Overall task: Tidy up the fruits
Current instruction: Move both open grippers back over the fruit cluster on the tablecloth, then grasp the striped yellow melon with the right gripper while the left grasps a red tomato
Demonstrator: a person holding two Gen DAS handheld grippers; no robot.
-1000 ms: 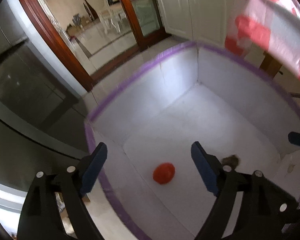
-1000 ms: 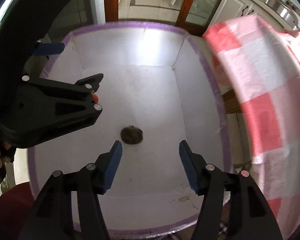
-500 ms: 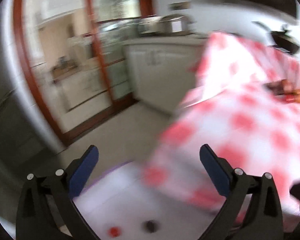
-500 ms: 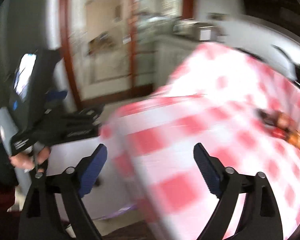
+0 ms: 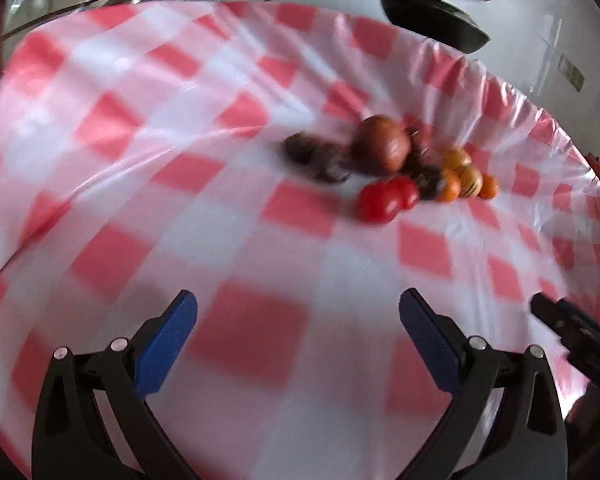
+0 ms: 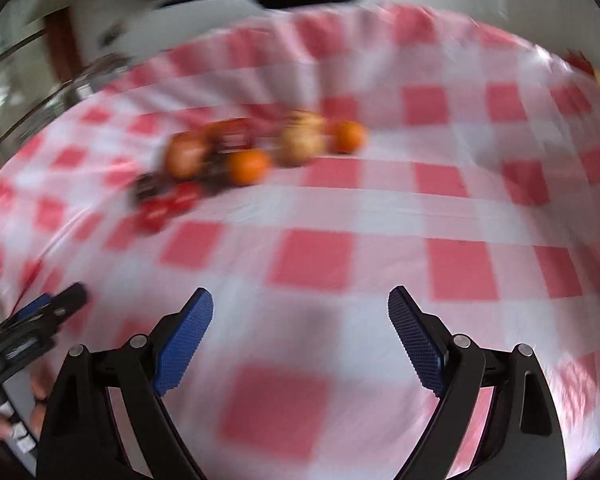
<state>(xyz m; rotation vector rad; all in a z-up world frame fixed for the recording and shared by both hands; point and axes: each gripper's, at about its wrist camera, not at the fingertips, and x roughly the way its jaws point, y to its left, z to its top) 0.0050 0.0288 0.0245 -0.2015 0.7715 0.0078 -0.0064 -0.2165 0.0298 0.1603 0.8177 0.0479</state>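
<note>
You've swung away from the white box to the checked counter (image 5: 236,208), both your left tongs (image 5: 298,320) and right tongs (image 6: 300,316) spread wide and empty, the fruits (image 5: 388,168) well ahead.

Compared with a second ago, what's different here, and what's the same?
Both views have swung from the white box on the floor, where a red fruit and a dark one lay, up to the checked tablecloth and its fruit pile. The left gripper and right gripper have just opened wider. As before, neither holds anything.
</note>
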